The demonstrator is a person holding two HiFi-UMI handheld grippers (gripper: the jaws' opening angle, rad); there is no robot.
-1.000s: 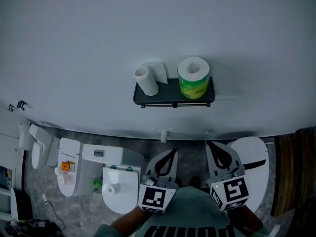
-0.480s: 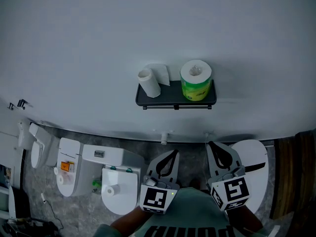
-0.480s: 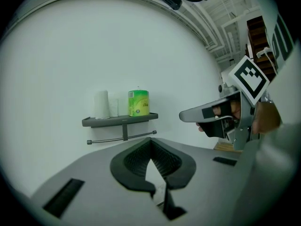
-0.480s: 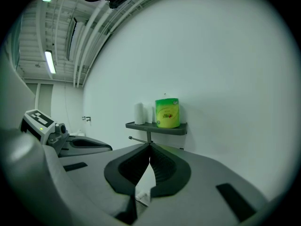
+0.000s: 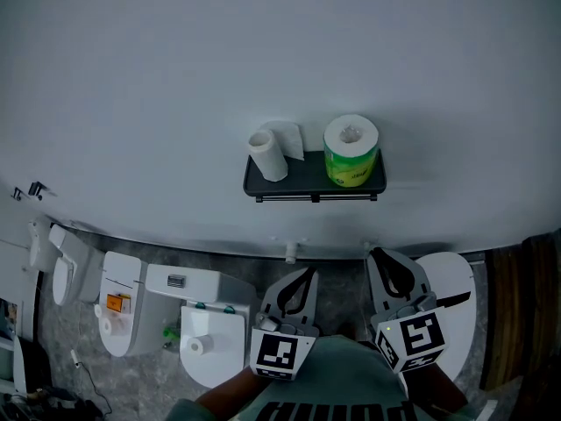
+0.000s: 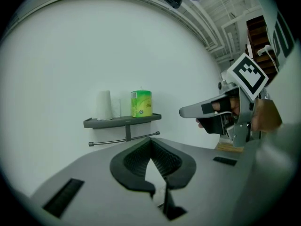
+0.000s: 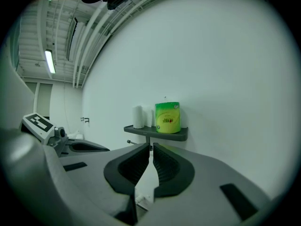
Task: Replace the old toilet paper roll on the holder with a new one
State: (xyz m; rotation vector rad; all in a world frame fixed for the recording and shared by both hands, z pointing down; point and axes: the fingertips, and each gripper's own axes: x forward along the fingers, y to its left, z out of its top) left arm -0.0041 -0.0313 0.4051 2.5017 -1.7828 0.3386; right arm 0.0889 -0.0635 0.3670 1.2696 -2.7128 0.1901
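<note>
- Head view: a dark wall shelf [image 5: 314,182] hangs on a white wall. A thin, nearly used-up roll [image 5: 267,154] stands at the shelf's left end with a loose sheet against the wall. A full roll in green wrapper [image 5: 351,153] stands at the right end, apart from the thin one. A bare bar [image 5: 314,197] runs just under the shelf.
- Head view: the left gripper [image 5: 307,272] and right gripper [image 5: 375,254] sit low in frame, side by side, pointing at the wall and well short of the shelf. White toilets [image 5: 206,318] stand on the floor at lower left.
- Left gripper view: the jaws meet at the tips with nothing between them. The shelf [image 6: 123,121] is ahead and above, with the thin roll on the left, the green-wrapped roll on the right and the bar below. The right gripper shows at frame right, with a hand on it.
- Right gripper view: the jaws are closed to a thin slit and empty. The shelf [image 7: 155,131] is straight ahead, just above the tips. The green-wrapped roll is on the near end and the thin roll is further left. The left gripper's marker cube sits at far left.
</note>
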